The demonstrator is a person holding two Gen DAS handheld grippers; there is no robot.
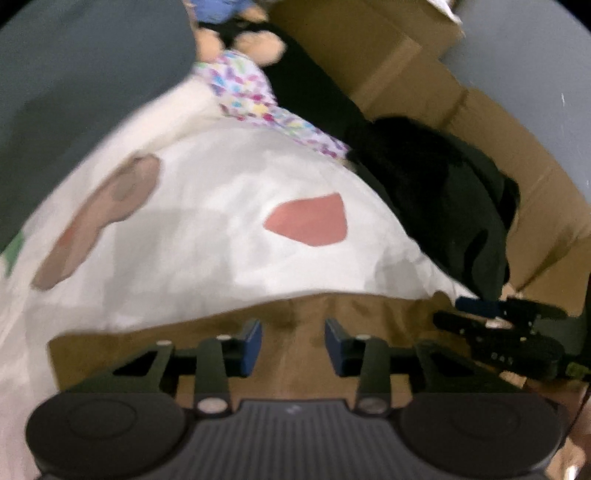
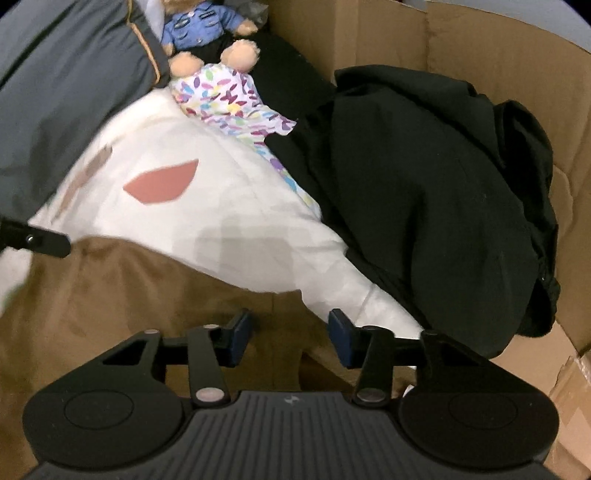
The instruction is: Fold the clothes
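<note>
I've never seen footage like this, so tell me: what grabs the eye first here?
Most striking is the white cloth with its salmon-pink patch, spread across the middle. A heap of black clothing lies to its right against cardboard walls, and a teddy bear in a blue uniform sits at the top. Nearest the camera, a brown garment lies under the two black grippers.

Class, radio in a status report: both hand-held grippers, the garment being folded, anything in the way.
Left hand-held gripper and right hand-held gripper open over brown garment. Nothing gripped yet. Black clothing pile close on the right.
</note>
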